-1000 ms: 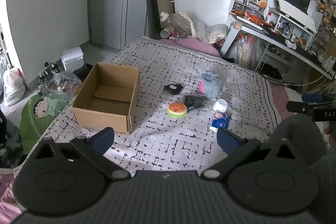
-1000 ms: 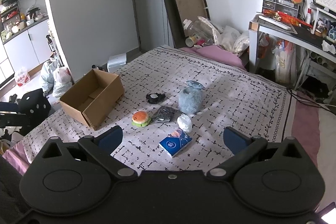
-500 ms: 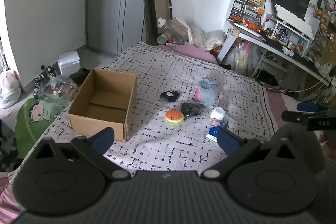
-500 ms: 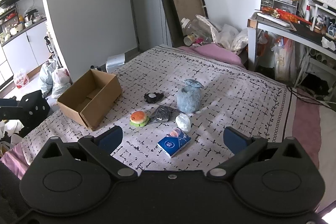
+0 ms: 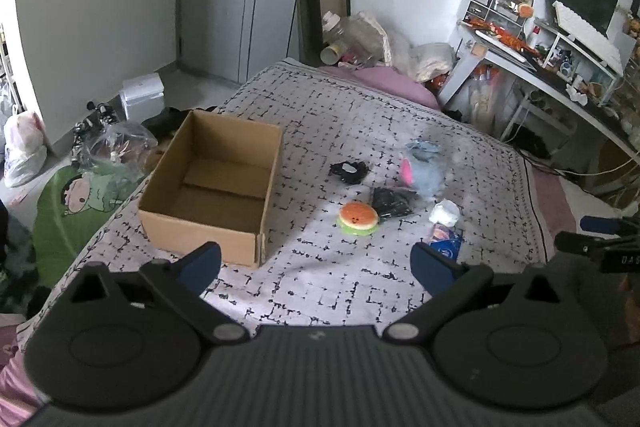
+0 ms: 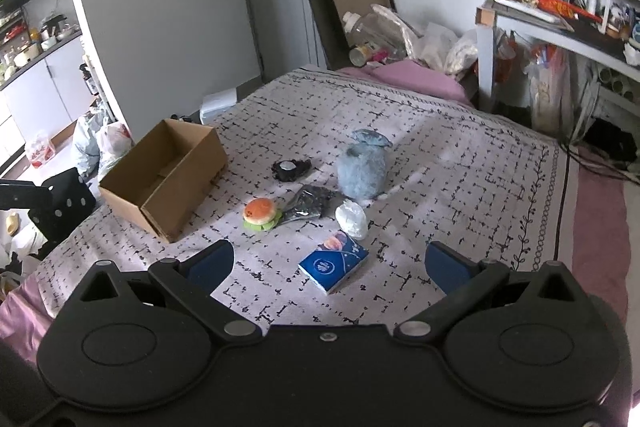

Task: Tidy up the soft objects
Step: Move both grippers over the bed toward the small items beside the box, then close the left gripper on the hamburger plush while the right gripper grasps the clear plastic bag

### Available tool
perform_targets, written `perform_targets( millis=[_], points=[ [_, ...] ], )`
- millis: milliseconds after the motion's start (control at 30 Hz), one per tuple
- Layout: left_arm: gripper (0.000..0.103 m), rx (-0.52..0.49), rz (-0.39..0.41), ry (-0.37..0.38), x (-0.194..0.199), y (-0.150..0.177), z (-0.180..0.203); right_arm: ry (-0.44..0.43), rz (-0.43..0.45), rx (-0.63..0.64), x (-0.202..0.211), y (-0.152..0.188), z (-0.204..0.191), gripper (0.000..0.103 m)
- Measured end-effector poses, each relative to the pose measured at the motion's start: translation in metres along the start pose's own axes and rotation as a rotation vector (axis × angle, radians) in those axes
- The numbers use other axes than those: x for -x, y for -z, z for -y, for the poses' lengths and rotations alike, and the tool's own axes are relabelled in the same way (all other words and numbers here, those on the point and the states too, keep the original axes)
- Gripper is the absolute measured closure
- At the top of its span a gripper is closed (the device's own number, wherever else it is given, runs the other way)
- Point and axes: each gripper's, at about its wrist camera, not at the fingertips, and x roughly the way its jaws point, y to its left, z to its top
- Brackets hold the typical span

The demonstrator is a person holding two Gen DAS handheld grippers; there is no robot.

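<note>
Left gripper [image 5: 316, 261]: jaws spread wide, nothing between the blue fingertips; held above the near edge of the bed, apart from every object.
Right gripper [image 6: 326, 263]: jaws wide apart too, holding nothing; hovers over the near part of the bed, with the tissue pack showing between its fingers.
Tissue pack [image 6: 333, 262]: blue, flat on the bedspread, nearest of the items to the right gripper.
White wad [image 6: 351, 219]: small crumpled lump just beyond the tissue pack.
Burger plush [image 5: 358, 217]: orange bun on a green frill, mid-bed, right of the box.
Black packet [image 5: 391, 201]: shiny dark bag, touching the burger plush on its far right side.
Blue fuzzy toy [image 6: 361, 167]: stands upright beyond the black packet; a pink patch shows on it in the left view.
Black scrunchie-like item [image 5: 349, 171]: lies further off, left of the fuzzy toy.
Cardboard box [image 5: 212, 187]: open-topped, nothing inside, on the left part of the bed near its edge.
Bedspread [image 5: 360, 123]: pale with black broken grid pattern.
Desk [image 5: 540, 67]: far right, cluttered, monitor on top.
</note>
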Motion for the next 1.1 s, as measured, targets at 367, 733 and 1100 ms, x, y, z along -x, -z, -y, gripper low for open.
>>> perform_targets(
  millis=[367,733,1100],
  points=[
    [0.004,-0.04,-0.016,0.008,-0.028,-0.014,-0.001,-0.009,-0.014,-0.036,-0.023,0.005,0.013,0.0],
    [0.012,-0.119,-0.045,0.031,-0.071,-0.024,0.021,0.006,-0.081,-0.118,-0.055,0.012,0.031,0.011],
    [0.023,-0.145,-0.048,0.074,-0.118,-0.035,0.042,-0.013,-0.14,-0.196,-0.089,0.013,0.039,0.022]
  ],
)
